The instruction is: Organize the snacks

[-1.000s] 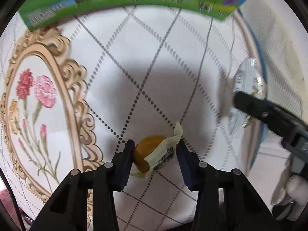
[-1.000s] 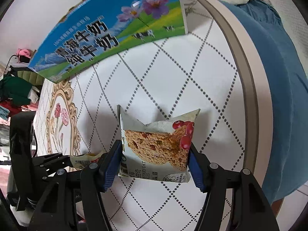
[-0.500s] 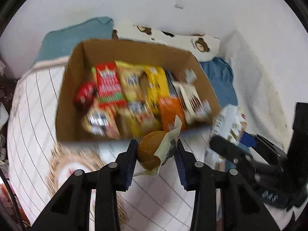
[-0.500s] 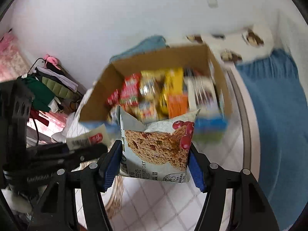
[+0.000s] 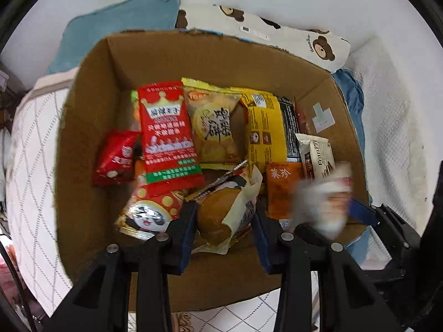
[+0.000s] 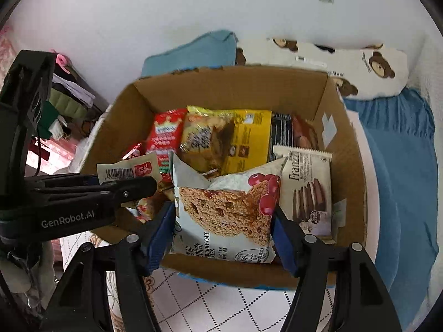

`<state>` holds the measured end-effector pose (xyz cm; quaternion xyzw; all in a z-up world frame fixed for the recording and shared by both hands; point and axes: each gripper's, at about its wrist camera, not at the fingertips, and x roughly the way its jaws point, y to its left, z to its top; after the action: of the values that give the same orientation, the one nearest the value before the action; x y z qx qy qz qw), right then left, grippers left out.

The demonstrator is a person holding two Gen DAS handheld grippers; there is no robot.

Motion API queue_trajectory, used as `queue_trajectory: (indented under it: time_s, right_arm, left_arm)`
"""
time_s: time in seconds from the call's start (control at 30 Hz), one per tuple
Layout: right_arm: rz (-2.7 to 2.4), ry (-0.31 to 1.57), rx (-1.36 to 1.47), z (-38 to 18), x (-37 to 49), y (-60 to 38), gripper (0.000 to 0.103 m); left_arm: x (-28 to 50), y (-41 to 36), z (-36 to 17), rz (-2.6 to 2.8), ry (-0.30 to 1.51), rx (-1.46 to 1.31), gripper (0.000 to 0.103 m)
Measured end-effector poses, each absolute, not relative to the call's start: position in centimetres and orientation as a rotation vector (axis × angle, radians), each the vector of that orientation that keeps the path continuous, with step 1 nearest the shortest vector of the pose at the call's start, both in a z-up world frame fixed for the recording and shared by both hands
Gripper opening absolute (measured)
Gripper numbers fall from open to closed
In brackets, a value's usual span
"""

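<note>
The cardboard box (image 6: 349,166) already held many packed snacks. Over its near right, the right gripper (image 6: 223,227) clamped the cranberry oat cookie packet (image 6: 221,213); near centre, the left gripper (image 5: 224,222) clamped a wrapped bun (image 5: 218,215). Both awaited release, apparently.

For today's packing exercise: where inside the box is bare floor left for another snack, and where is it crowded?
Bare cardboard shows along the near wall of the box, in front of the panda packet, and on the left beside the small red packet. The middle and right are crowded with overlapping packets.
</note>
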<state>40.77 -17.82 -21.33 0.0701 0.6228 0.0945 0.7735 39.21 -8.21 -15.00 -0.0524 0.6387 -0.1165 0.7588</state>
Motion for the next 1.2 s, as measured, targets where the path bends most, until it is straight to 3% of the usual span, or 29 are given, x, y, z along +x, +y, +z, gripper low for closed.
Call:
queue_trajectory:
  time_s: [0.03,0.07,0.1,0.17,0.2,0.23,0.93,1.2]
  right_arm:
    - [0.199,1.361,0.150,-21.7,40.9,-17.9,0.085]
    - [0.191,1.366,0.149,-22.0,40.9,-18.0,0.096]
    - [0.182,1.383,0.135,-22.4,41.0,-18.1,0.101]
    - [0.151,1.395,0.103,-22.6,41.1,-18.4,0.101]
    - [0.136,1.393,0.093,-22.7,41.1,-18.6,0.101]
    - [0.125,1.392,0.090,-22.7,41.1,-18.9,0.101]
    - [-0.025,1.306,0.035,-20.6,39.7,-20.8,0.102]
    - [-0.030,1.207,0.039,-16.6,36.9,-20.9,0.102]
  left_arm:
    - [39.1,-8.3,-15.1,-0.250,1.400,-0.111,0.036]
    - [39.1,-8.4,-15.1,-0.239,1.404,-0.104,0.037]
    - [39.1,-8.4,-15.1,-0.227,1.402,-0.092,0.043]
    - [39.4,-8.6,-15.1,-0.211,1.396,-0.080,0.071]
    - [39.5,-8.6,-15.0,-0.204,1.393,-0.074,0.091]
    - [39.5,-8.6,-14.8,-0.198,1.386,-0.074,0.095]
    - [37.7,-7.5,-13.9,-0.093,1.296,-0.026,0.095]
    - [33.4,-7.0,-10.0,-0.041,1.139,0.008,0.095]
